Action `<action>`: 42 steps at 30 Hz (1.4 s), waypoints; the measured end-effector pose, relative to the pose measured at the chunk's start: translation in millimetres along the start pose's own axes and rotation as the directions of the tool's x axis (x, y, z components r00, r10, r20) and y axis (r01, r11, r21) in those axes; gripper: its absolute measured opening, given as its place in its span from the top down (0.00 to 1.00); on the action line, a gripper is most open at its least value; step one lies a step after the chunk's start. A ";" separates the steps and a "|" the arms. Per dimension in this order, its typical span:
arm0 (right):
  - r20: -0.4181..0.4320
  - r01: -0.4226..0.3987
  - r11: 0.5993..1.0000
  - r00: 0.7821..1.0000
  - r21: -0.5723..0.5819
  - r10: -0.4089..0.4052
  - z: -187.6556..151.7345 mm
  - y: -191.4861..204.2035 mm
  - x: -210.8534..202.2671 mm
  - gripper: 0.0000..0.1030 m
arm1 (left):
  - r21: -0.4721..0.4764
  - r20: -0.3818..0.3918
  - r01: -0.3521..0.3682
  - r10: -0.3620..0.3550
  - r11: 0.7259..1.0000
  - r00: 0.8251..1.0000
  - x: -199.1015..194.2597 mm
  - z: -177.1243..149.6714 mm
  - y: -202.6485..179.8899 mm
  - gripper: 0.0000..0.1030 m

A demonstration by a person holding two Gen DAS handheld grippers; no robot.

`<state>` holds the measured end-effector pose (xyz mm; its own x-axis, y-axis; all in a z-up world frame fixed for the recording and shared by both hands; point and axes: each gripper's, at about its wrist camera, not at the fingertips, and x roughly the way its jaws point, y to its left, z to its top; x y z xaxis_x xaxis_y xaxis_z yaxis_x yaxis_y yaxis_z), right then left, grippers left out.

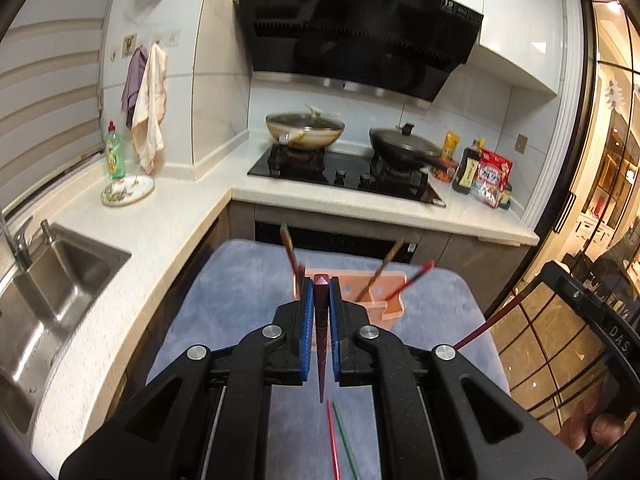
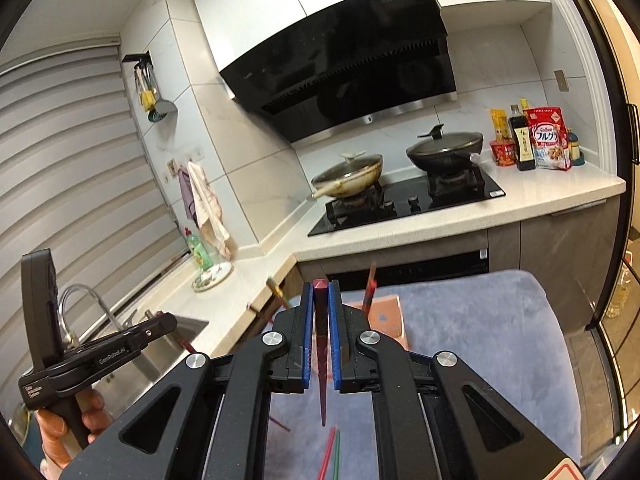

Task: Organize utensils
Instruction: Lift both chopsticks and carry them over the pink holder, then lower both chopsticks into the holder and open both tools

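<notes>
A dark red chopstick [image 1: 321, 320] is being clamped by the left gripper [image 1: 321, 286]; another chopstick [image 2: 321, 328] is being clamped by the right gripper [image 2: 321, 290], above the pink holder [image 1: 390, 300].

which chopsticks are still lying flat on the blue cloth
The thin red and green pair lying side by side under the left gripper. The rest stand in the pink holder or are gripped.

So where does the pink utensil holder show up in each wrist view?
Left wrist: pink utensil holder sits centre frame on the blue mat, just beyond the tool tips.
Right wrist: only its corner shows, right of the tool tips.
Shared landmark: the black range hood.
</notes>
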<state>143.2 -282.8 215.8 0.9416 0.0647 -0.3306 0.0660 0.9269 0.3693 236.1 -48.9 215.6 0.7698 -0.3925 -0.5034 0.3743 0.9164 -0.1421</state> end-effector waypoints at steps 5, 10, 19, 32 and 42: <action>0.045 0.005 1.000 0.999 0.006 -0.005 34.3 1.2 24.9 0.93 | -0.002 0.088 0.006 -0.006 1.000 0.996 12.3 41.5 -6.6 0.93; 0.070 0.024 1.000 0.997 -0.001 -0.024 55.8 2.5 52.7 0.93 | 0.022 0.154 -0.025 0.021 0.999 0.988 29.5 67.2 -16.0 0.93; 0.067 0.059 0.998 0.996 -0.006 -0.058 68.4 -6.2 99.8 0.93 | 0.041 0.165 -0.031 0.023 0.999 0.986 70.4 78.0 -21.2 0.93; -0.036 0.082 0.997 0.996 -0.008 -0.082 33.4 -22.9 152.5 0.93 | 0.038 0.080 -0.025 0.022 0.999 0.997 128.7 49.3 -14.3 0.93; -0.083 0.101 0.995 0.991 -0.009 -0.101 14.4 -28.4 169.6 0.88 | 0.043 0.044 -0.044 0.042 0.998 0.998 141.8 32.6 -12.8 0.79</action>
<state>305.7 -303.6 161.8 0.8995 0.0007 -0.4369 0.1577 0.9320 0.3262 357.4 -118.8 173.8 0.8069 -0.3564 -0.4710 0.3619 0.9285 -0.0827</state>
